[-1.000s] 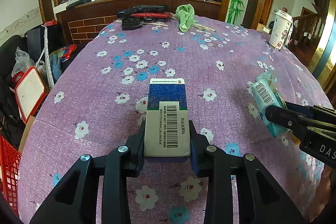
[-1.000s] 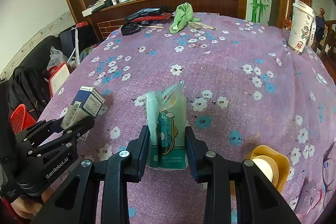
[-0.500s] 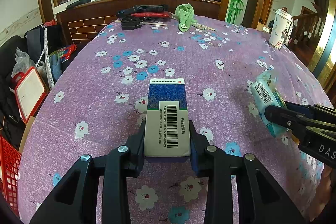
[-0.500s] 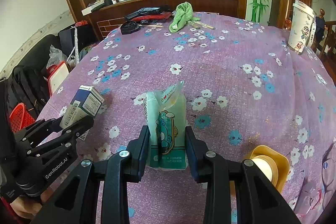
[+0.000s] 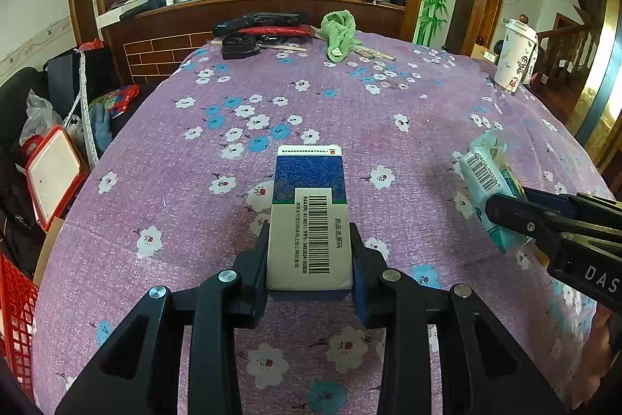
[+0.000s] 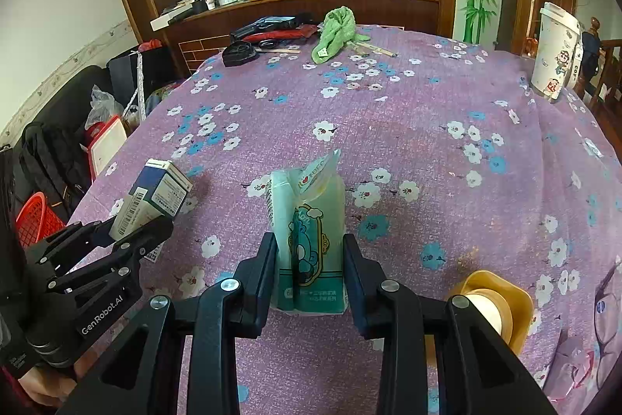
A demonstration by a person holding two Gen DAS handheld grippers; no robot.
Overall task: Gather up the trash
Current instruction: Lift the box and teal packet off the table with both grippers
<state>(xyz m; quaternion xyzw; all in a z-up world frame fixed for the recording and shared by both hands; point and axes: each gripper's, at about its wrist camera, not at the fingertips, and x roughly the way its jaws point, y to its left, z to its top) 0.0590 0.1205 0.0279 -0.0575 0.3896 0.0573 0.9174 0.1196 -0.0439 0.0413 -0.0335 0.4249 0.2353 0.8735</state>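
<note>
Left gripper (image 5: 310, 259) clamps the box (image 5: 309, 216) by its rear end, above the worktop (image 5: 350, 111); right gripper (image 6: 310, 267) pinches the tissue pack (image 6: 311, 232) just right of the box. Risks: box pivots out on the short grip; soft pack squashes and slips. No bin visible.

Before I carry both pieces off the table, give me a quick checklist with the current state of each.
1. Left claw shut on the medicine box: ok.
2. Right claw shut on the tissue pack: ok.
3. Box sits square between the fingers: ok.
4. Tissue pack's loose top flap clear of the fingers: ok.
5. Gap between the two claws: ok, apart.
6. Red basket off the table's left edge as drop spot: cannot tell.
</note>
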